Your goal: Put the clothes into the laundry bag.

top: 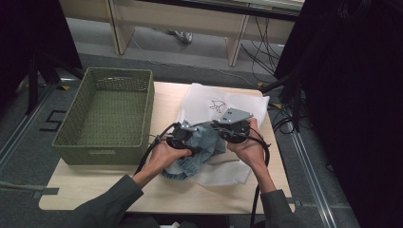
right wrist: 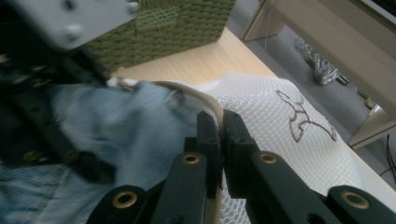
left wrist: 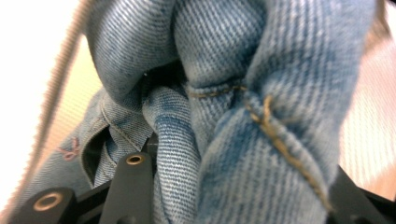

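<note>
A bunched blue denim garment [top: 204, 148] lies at the mouth of a white mesh bag [top: 209, 102] with a stitched emblem, on the wooden table [top: 166, 194]. My left gripper [top: 183, 135] is shut on a thick fold of the denim [left wrist: 233, 116], which fills the gap between its jaws [left wrist: 243, 179]. My right gripper [top: 233, 128] is shut on the bag's zipper edge [right wrist: 212, 109], jaws tight together [right wrist: 222, 126]. In the right gripper view the denim [right wrist: 121, 135] sits at the opening of the mesh bag [right wrist: 275, 140], with the left gripper [right wrist: 42, 116] just beyond it.
A green woven basket [top: 107, 114] stands on the table's left half, close to my left hand, and shows in the right gripper view [right wrist: 177, 28]. Bare tabletop runs along the front edge. Desk legs and cables sit on the floor behind the table.
</note>
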Demonstrator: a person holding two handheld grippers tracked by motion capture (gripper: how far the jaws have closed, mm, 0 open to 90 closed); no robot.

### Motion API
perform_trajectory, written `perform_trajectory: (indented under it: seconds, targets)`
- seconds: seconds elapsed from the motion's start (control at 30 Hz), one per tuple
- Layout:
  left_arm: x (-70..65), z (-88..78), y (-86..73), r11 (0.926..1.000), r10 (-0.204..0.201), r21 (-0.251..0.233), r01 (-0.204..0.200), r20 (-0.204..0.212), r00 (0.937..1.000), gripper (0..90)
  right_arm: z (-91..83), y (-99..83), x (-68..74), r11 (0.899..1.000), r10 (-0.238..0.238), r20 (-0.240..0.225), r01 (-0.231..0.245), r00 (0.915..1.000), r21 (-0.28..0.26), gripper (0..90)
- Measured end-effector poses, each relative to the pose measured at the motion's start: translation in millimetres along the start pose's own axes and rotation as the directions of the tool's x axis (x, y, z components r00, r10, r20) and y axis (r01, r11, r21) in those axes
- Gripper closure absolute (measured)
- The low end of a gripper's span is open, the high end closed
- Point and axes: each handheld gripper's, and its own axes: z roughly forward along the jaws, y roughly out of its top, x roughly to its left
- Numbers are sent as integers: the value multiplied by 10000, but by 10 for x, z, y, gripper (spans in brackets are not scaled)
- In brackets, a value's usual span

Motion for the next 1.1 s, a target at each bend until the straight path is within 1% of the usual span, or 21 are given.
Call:
perform_trajectory:
  seconds: [0.1, 0.13, 0.17, 0.2, 0.23, 0.33, 0.37, 0.43, 0.5, 0.57, 0.6, 0.63, 0.7, 0.8, 0.83, 0.87, 0.9, 0.93, 0.97, 1.0, 1.1]
  targets:
    - [31, 81, 44, 9977, -384, -575, 357, -475, 9981, 524, 17, 10, 32, 9999, 6, -97, -5, 10000, 112, 875]
    - [53, 138, 38, 9972, -487, -599, 456, -518, 9975, 510, 36, -4, 39, 9998, 47, -87, -45, 10000, 168, 875]
    - [87, 211, 18, 9973, -531, -537, 504, -492, 9974, 491, 53, -29, 36, 9996, 36, -131, -32, 9999, 294, 875]
    - [117, 269, -6, 9977, -643, -228, 633, -471, 9968, 462, 79, -53, 36, 9994, 78, -108, -75, 9999, 343, 875]
    - [128, 315, -38, 9960, -889, -75, 887, -363, 9954, 424, 91, -85, 39, 9986, 202, -140, -195, 9997, 488, 875]
    - [96, 329, -107, 9981, -597, 127, 602, -397, 9974, 294, 139, -178, 31, 9973, 115, -306, -93, 9995, 726, 875]
    - [81, 286, -107, 9982, -560, 185, 565, -237, 9981, 244, 146, -205, 25, 9966, 220, -286, -196, 9993, 803, 875]
    - [36, 170, -105, 9993, -342, 114, 348, -446, 9984, 197, 154, -240, 19, 9956, 324, -325, -294, 9989, 892, 875]
    - [-3, 37, -108, 9993, -191, 308, 207, -526, 9984, 153, 154, -252, 12, 9962, 336, -349, -306, 9988, 820, 875]
    - [-14, -72, -126, 9984, 48, 563, -27, -366, 9993, 144, 151, -244, 22, 9967, 221, -403, -189, 9989, 787, 875]
    - [-26, -103, -139, 9995, -81, 305, 97, -496, 9987, 139, 148, -240, 29, 9969, 164, -431, -130, 9989, 772, 875]
    - [-31, -123, -141, 9996, -59, 272, 72, -470, 9989, 138, 147, -235, 37, 9967, 201, -442, -166, 9988, 795, 874]
    - [-39, -105, -140, 9984, 343, 456, -325, -393, 9986, 132, 161, -224, 48, 9964, 224, -450, -186, 9987, 823, 874]
    - [-66, -25, -131, 9972, 184, 732, -170, -178, 9997, 114, 166, -225, 72, 9949, 307, -478, -260, 9984, 970, 874]
    - [-120, 47, -119, 9964, 413, 737, -409, -43, 9991, 112, 173, -230, 71, 9951, 315, -509, -266, 9982, 948, 874]
    - [-160, 68, -110, 9971, 316, 702, -310, -65, 9995, 109, 175, -232, 63, 9953, 292, -505, -244, 9983, 941, 874]
    - [-190, 76, -101, 9963, 461, 730, -452, -107, 9989, 106, 178, -235, 57, 9954, 235, -553, -182, 9982, 940, 874]
    - [-190, 76, -101, 9963, 461, 730, -452, -107, 9989, 106, 188, -242, 49, 9963, 178, -491, -135, 9986, 854, 874]
    - [-201, 63, -89, 9934, 693, 918, -681, -103, 9975, 106, 182, -249, 56, 9953, 307, -577, -252, 9979, 938, 874]
    - [-213, 37, -83, 9923, 875, 893, -859, -150, 9960, 106, 185, -255, 55, 9952, 322, -578, -267, 9978, 937, 874]
    - [-202, -57, -56, 9925, 849, 906, -824, -247, 9961, 109, 194, -267, 58, 9942, 395, -555, -337, 9977, 1022, 874]
